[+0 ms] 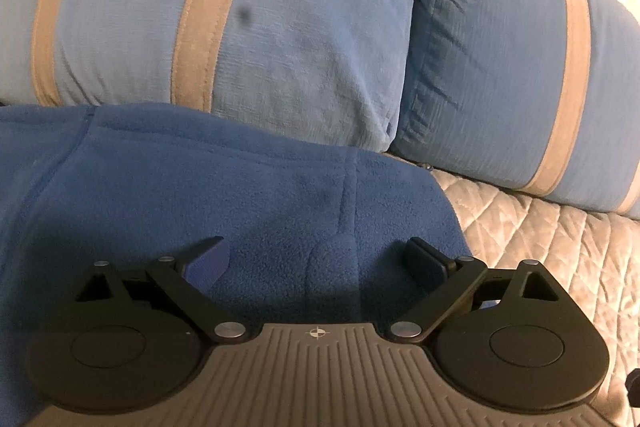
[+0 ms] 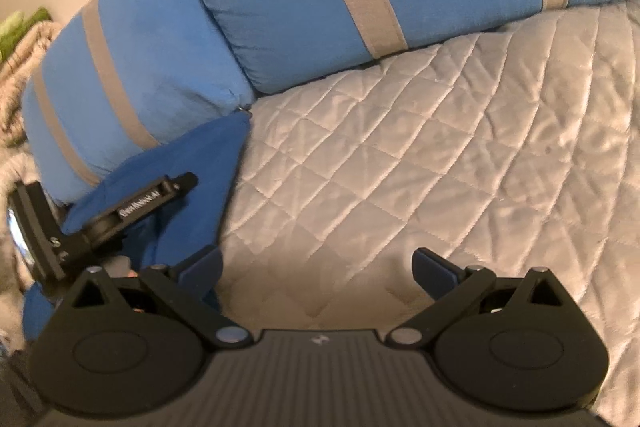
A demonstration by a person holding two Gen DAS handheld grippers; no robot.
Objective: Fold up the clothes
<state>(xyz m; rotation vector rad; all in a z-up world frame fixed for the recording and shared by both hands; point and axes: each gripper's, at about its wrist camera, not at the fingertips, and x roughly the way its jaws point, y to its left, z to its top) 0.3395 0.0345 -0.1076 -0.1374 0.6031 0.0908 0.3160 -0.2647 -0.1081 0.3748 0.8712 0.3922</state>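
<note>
Left wrist view: left gripper (image 1: 318,261) spread wide, holding nothing, low over the blue fleece garment (image 1: 180,187), which lies on the quilted cover (image 1: 540,247) against two striped pillows (image 1: 240,7). Probably poised to pick a seam or edge. Garment's near and left parts cut off.

Right wrist view: right gripper (image 2: 318,271) also released, over bare quilt, just right of the fleece's edge. Garment's shape unreadable.
</note>
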